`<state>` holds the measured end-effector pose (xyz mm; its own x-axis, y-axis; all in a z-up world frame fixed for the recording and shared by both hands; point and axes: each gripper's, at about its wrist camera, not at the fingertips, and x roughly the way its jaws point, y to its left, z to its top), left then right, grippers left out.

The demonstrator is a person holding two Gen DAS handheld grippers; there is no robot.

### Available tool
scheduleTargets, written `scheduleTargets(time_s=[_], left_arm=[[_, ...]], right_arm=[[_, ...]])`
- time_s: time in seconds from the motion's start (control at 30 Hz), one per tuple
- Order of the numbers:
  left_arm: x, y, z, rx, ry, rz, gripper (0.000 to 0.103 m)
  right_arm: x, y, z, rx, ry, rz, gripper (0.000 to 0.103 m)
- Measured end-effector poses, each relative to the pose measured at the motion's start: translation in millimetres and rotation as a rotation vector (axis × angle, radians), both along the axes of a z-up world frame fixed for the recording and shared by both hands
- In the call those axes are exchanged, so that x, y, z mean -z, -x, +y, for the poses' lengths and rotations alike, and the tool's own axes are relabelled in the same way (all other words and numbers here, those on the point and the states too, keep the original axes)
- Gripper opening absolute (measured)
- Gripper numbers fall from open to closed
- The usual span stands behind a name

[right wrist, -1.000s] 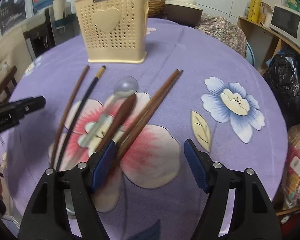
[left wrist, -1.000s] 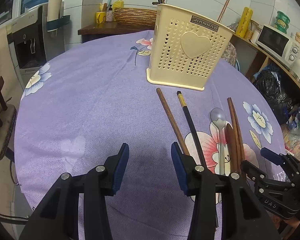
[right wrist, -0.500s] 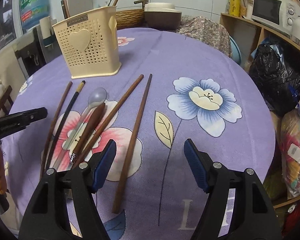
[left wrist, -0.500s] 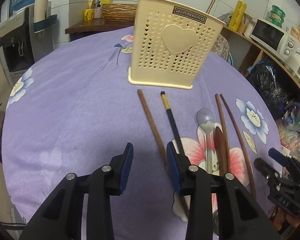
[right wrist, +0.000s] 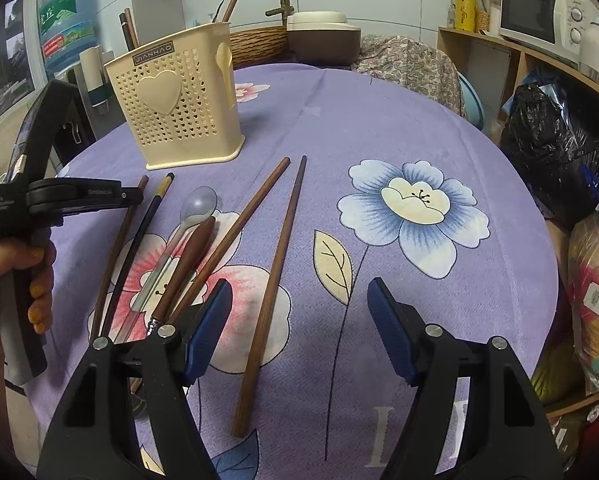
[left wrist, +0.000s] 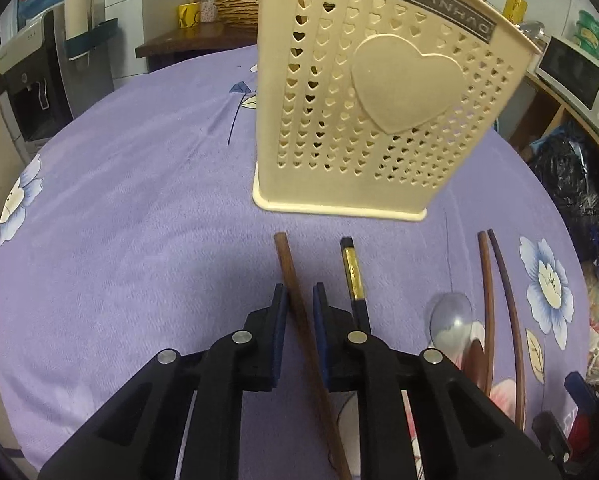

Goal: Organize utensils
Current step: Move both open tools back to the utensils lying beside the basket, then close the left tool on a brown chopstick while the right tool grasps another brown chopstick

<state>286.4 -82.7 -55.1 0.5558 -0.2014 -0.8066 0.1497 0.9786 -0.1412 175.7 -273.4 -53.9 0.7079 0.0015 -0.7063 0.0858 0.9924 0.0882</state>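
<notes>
A cream perforated utensil holder (left wrist: 379, 112) stands on the purple tablecloth; it also shows in the right wrist view (right wrist: 179, 108), with sticks inside. My left gripper (left wrist: 299, 300) has its jaws closed around the leftmost brown chopstick (left wrist: 287, 264), lying on the cloth; the left gripper shows in the right wrist view (right wrist: 131, 196). Beside it lie a black chopstick with a gold band (left wrist: 353, 276), a clear spoon (left wrist: 449, 316), a brown-handled utensil (right wrist: 191, 256) and two brown chopsticks (right wrist: 283, 248). My right gripper (right wrist: 299, 324) is open and empty above them.
The round table (right wrist: 379, 128) carries a purple floral cloth. A water dispenser (left wrist: 31, 80) stands at the left, shelves with a microwave (right wrist: 535, 16) at the right, and black bags (right wrist: 551, 140) beside the table's right edge.
My left gripper moved forward toward the holder and its jaws narrowed around the leftmost brown chopstick. My right gripper drew back and stayed open; one brown chopstick shifted apart from the other.
</notes>
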Motion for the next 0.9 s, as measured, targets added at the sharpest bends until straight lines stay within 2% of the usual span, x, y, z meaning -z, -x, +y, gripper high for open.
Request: scheduleTargets(time_s=[0.17,0.27,0.33,0.47,0.57,0.63,0.7,0.77,0.9], left_arm=[[0,-8,-5,-0.001,-0.013,-0.002,0.010],[1,-6,-5,-0.005,-0.013,-0.002,0.009],[1,-6,-4,-0.003,-0.011,-0.006,0.009],[1,-2,-5,0.004,-0.013,-0.005,0.009],[0,-7,-6,0.005,-0.012,0.000,0.009],[0,-8,-5,0.005,-0.006,0.002,0.009],[0,-8,-4,0.007,-0.006,0.002,0.009],[0,-10,-5,0.007,-0.012,-0.001,0.009],[0,-15,-6,0.001,-0.016,-0.002,0.009]], right_arm=[[-3,-12,-2,-0.023,-0.019,-0.005,0.067],[-5,-34,-6,-0.035,-0.035,0.012,0.063],[-2,-51,-9,-0.042,-0.062,0.035,0.058],[7,-91,-12,-0.048,-0.108,0.109,0.041],[10,-113,-7,-0.034,-0.067,0.132,0.036],[14,-125,-6,-0.026,-0.077,0.153,0.028],[13,-133,-2,-0.010,-0.039,0.148,0.023],[13,-142,-1,-0.001,-0.041,0.149,0.021],[14,-152,-3,0.027,-0.025,0.145,0.012]])
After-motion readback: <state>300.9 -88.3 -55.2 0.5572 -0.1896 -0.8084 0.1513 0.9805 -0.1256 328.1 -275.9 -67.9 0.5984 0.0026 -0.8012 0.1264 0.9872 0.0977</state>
